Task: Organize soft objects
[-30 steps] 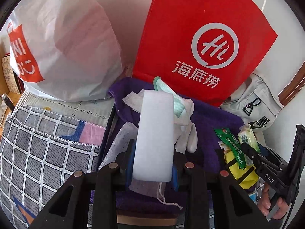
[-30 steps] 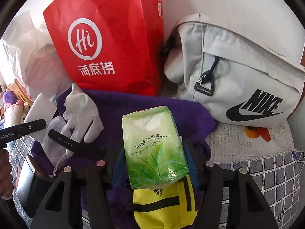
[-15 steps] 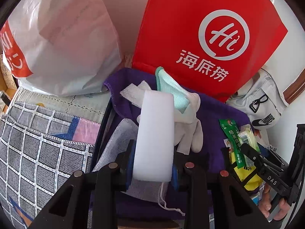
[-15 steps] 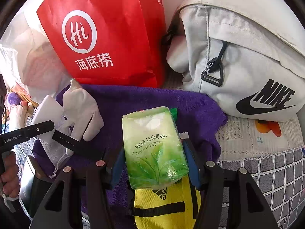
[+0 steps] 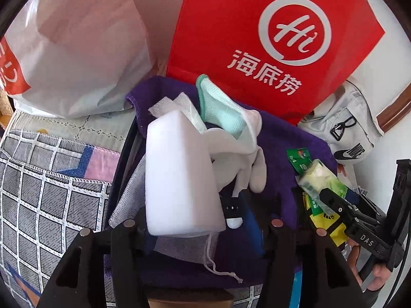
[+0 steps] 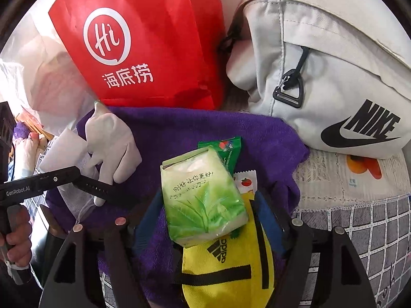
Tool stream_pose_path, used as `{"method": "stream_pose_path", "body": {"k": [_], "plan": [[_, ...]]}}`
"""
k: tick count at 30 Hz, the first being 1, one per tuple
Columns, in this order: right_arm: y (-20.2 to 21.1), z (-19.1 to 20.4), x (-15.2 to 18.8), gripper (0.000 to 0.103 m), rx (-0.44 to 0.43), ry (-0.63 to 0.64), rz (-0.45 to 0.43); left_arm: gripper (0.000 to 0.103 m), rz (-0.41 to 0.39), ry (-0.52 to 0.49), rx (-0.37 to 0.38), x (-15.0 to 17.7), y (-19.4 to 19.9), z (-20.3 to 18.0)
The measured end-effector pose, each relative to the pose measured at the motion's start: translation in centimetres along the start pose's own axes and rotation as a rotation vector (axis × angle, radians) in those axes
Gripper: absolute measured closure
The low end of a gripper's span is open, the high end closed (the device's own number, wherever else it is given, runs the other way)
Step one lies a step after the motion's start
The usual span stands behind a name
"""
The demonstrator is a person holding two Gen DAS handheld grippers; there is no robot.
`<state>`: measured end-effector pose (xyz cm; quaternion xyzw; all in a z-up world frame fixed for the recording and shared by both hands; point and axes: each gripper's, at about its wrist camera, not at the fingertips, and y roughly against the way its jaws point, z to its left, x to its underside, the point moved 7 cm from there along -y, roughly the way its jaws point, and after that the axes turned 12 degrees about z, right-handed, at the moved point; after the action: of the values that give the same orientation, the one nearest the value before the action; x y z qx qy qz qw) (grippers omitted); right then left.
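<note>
Left gripper (image 5: 197, 224) jaws stand wide apart — the white sponge block (image 5: 179, 172) lies tilted between them, loose, touching at most the left pad, on a mesh drawstring pouch (image 5: 179, 247) and the purple towel (image 5: 287, 138). Right gripper (image 6: 208, 218) jaws are also spread, with the green tissue pack (image 6: 203, 197) between them, gaps on both sides, resting on a yellow Adidas pouch (image 6: 226, 269). Just beyond the sponge lie white gloves (image 5: 239, 159) and a mint cloth (image 5: 218, 107). Behind the towel stand a red paper bag (image 6: 143, 41), a grey Nike bag (image 6: 334, 82) and a white plastic bag (image 5: 77, 46).

Matt foam sponge (image 5: 177, 177) (glossy tissue pack (image 6: 203, 195))
</note>
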<state>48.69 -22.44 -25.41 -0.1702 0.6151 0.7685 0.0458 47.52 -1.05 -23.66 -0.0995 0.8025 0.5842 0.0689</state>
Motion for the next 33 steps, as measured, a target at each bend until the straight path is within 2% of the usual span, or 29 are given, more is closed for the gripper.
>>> {"method": "stream_pose_path", "body": {"k": [2,15,27,33], "plan": [[0.8,-0.2,0.2,0.028,0.010,-0.001,-0.011,0.041,0.002,-0.012,-0.001,0.3,0.4,-0.4],[6.0,0.9,1.9,0.024,0.039,0.004,-0.076,0.038,-0.017,-0.048,-0.007,4.0,4.3,-1.4],[12.0,3.2,6.9,0.024,0.056,-0.023,-0.119,0.038,-0.083,-0.091,-0.056,9.0,10.2,-2.0],[16.1,4.6,10.8,0.004,0.084,-0.030,-0.170,0.038,-0.121,-0.096,-0.069,12.1,13.3,-2.6]]}}
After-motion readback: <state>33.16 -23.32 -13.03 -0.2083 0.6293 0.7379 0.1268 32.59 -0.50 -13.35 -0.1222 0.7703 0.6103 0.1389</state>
